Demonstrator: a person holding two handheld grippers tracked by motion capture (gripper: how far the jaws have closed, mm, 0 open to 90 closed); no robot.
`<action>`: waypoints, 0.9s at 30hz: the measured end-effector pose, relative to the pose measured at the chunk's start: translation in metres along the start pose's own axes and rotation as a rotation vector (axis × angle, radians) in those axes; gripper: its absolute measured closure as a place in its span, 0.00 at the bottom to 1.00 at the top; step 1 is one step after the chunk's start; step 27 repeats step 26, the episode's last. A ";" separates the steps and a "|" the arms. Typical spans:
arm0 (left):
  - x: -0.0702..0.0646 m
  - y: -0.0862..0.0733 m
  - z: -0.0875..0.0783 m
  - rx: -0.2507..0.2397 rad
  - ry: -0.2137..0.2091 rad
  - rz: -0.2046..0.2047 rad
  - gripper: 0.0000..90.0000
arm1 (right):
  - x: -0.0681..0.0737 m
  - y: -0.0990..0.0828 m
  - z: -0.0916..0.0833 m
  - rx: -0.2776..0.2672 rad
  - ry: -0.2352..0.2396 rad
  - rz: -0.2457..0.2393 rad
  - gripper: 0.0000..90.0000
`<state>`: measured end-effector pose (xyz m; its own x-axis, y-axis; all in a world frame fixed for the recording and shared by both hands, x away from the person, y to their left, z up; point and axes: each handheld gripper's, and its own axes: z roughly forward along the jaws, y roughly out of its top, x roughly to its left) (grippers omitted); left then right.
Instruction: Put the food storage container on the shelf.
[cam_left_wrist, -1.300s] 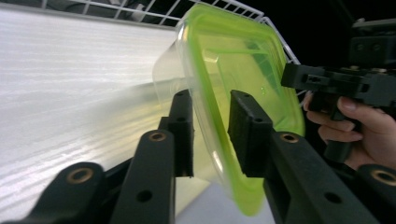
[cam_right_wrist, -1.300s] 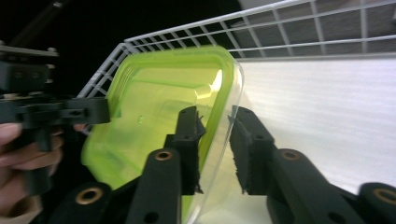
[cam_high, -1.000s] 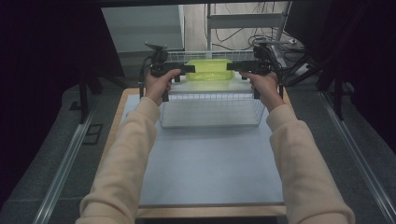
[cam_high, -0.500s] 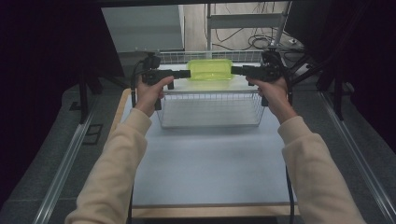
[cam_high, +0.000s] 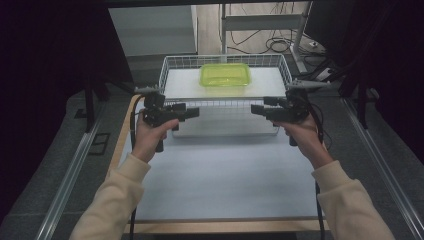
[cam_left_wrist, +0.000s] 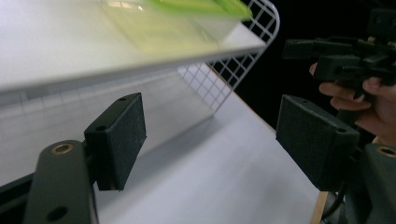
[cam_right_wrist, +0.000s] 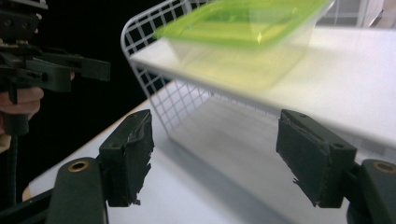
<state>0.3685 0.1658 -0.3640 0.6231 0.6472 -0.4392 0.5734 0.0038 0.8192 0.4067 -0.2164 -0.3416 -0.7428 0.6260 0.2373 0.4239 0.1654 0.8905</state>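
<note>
A green container (cam_high: 225, 75) with a lid sits on the white board inside the white wire basket (cam_high: 170, 67), at the far side of the table (cam_high: 220, 185). The basket stands at the far middle of the table. In front of it, near its left corner, the left gripper (cam_high: 192, 113) is held released, jaws wide apart and empty. Near the right corner the right gripper (cam_high: 257, 109) is also released, grasping nothing.

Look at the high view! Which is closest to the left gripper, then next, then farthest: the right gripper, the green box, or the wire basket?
1. Wire basket: its near left corner is just beside the left gripper.
2. Right gripper: straight across, on the right.
3. Green box: farther back, on the white shelf; close to call with the right gripper.
</note>
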 end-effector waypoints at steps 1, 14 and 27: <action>-0.002 -0.007 -0.002 -0.002 0.003 0.004 0.26 | 0.002 -0.005 -0.002 -0.002 0.002 -0.008 0.31; -0.014 -0.096 -0.011 0.041 0.011 0.044 0.25 | 0.016 -0.095 -0.020 0.025 0.055 -0.054 0.29; -0.011 -0.110 -0.007 0.047 0.023 0.054 0.25 | 0.014 -0.112 -0.024 0.015 0.029 -0.067 0.26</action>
